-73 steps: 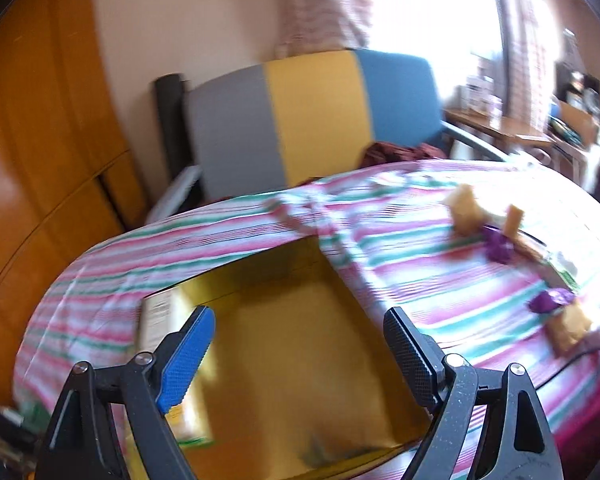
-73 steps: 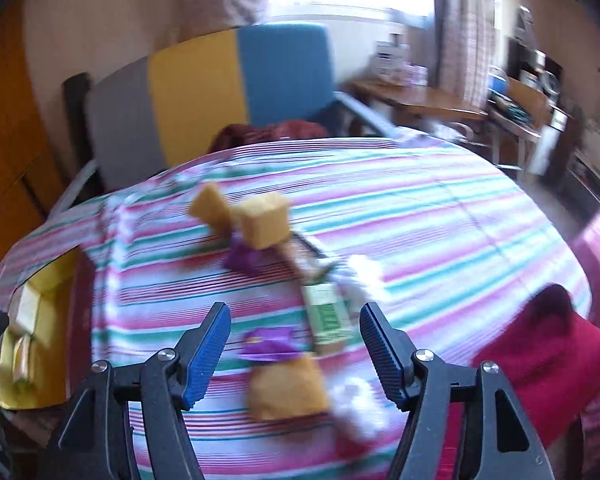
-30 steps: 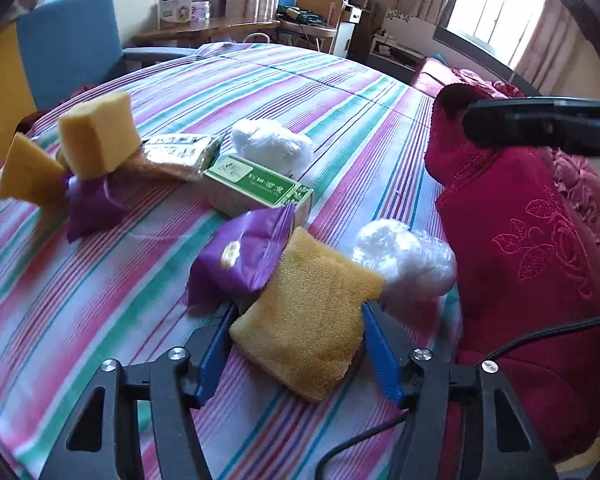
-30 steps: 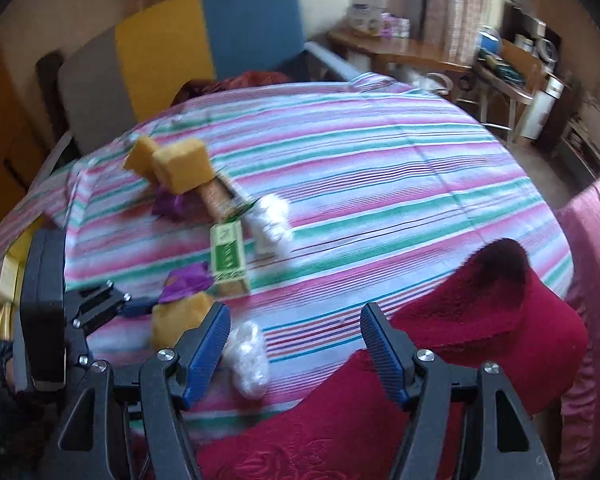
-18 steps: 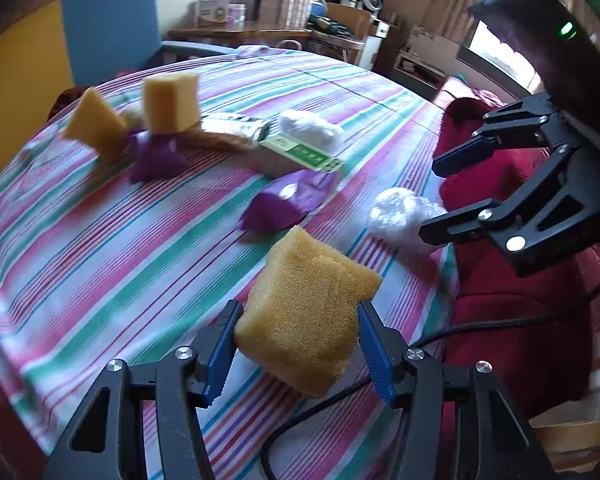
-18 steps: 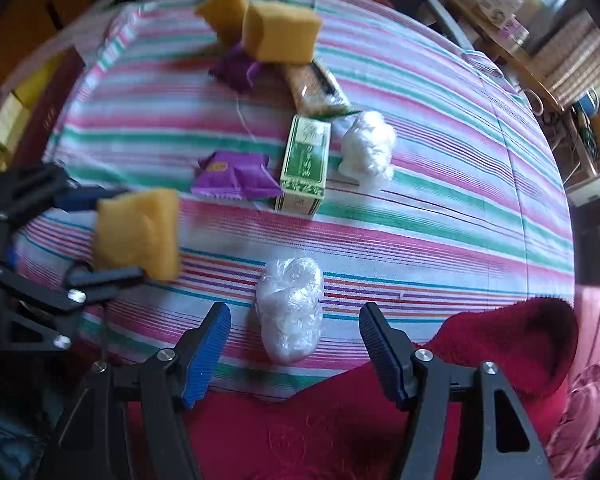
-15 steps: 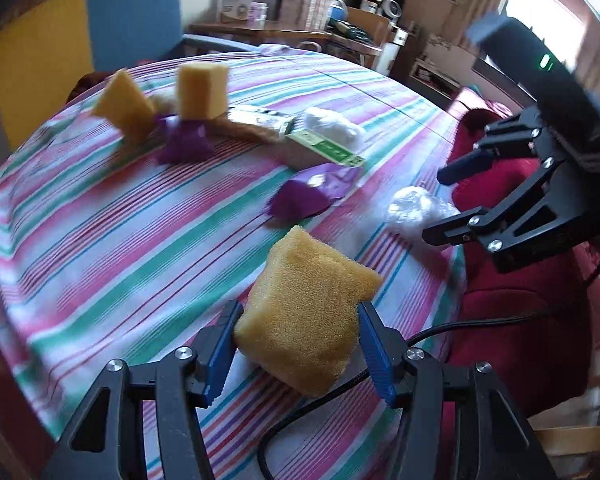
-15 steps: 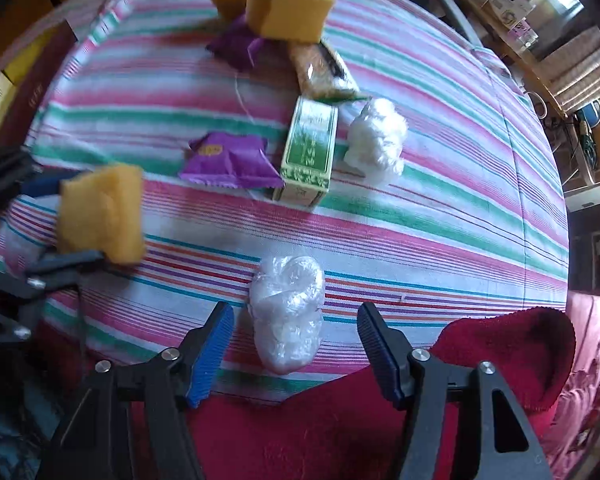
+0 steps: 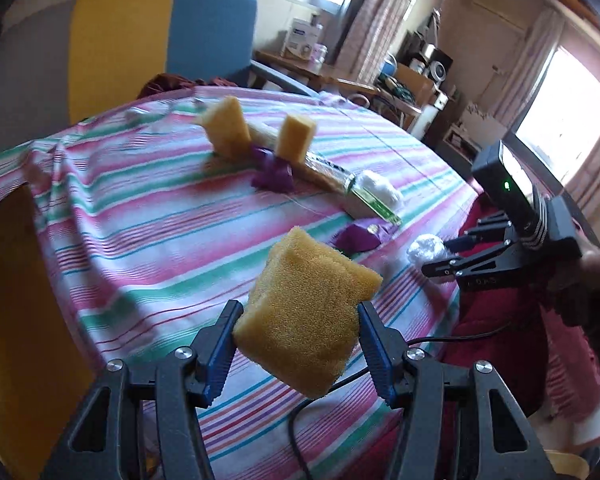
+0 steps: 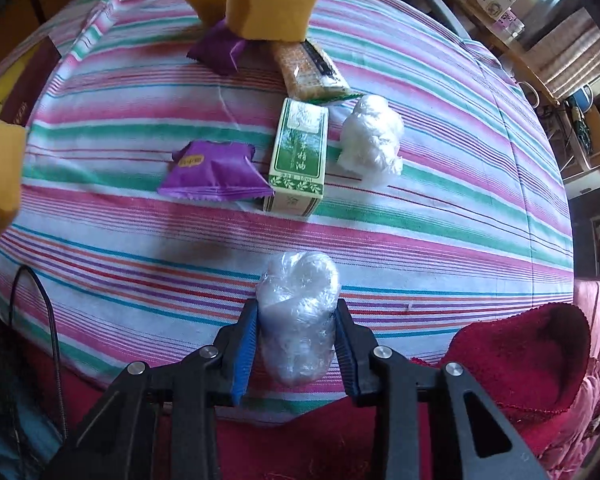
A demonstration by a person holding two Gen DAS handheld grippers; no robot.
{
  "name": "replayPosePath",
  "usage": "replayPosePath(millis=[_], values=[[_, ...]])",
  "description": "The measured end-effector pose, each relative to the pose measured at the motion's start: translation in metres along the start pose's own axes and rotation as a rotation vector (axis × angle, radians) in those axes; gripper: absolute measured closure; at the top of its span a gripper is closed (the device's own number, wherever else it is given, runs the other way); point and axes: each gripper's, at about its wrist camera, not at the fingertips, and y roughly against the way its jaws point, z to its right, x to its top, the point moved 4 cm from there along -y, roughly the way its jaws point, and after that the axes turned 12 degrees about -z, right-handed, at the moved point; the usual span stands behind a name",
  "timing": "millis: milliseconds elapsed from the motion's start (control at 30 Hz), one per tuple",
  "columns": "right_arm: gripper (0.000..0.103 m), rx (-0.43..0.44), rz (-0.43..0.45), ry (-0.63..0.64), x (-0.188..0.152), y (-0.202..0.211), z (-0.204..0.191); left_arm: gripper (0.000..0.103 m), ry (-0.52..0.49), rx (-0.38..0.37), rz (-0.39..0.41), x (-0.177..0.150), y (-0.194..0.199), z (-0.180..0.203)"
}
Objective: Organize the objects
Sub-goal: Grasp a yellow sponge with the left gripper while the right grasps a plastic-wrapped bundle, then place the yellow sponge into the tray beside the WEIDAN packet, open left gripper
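My left gripper is shut on a yellow sponge and holds it in the air above the striped tablecloth. The same sponge shows at the left edge of the right wrist view. My right gripper is shut on a clear plastic-wrapped bundle at the near edge of the table; it also shows in the left wrist view. On the cloth lie a purple snack packet, a green box, a white wrapped bundle, a cracker pack, another purple packet and two more sponges.
A yellow box stands at the table's left side. A red cloth lies at the near right edge. A cable hangs at the near left. A grey, yellow and blue chair stands behind the table.
My left gripper has closed on the yellow sponge, lifted it and carried it left. My right gripper has come down over the clear wrapped bundle and closed on it.
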Motion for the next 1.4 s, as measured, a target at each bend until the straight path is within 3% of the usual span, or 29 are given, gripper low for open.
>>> replayPosePath(millis=[100, 333, 400, 733, 1033, 1267, 1400], values=[[0.067, 0.015, 0.026, -0.016, 0.000, 0.003, 0.002, 0.044, 0.058, 0.035, 0.039, -0.007, 0.023, -0.019], [0.067, 0.037, 0.065, -0.043, 0.002, 0.009, 0.008, 0.044, 0.261, 0.209, 0.106, -0.041, 0.079, -0.090], [0.067, 0.041, 0.073, -0.049, 0.002, 0.010, 0.010, 0.044, 0.324, 0.277, 0.107, -0.056, 0.094, -0.111], [0.067, 0.064, 0.100, -0.074, 0.005, 0.008, 0.027, 0.044, 0.568, 0.471, 0.057, -0.139, 0.144, -0.184], [0.067, 0.036, 0.106, -0.112, -0.009, 0.018, 0.022, 0.041, 0.598, 0.589, 0.009, -0.171, 0.148, -0.201], [0.068, 0.017, 0.142, -0.154, -0.011, 0.027, 0.021, 0.029, 0.602, 0.612, 0.044, -0.181, 0.161, -0.203], [0.068, 0.024, 0.181, -0.156, -0.010, 0.041, 0.010, 0.027, 0.600, 0.637, 0.067, -0.183, 0.166, -0.204]])
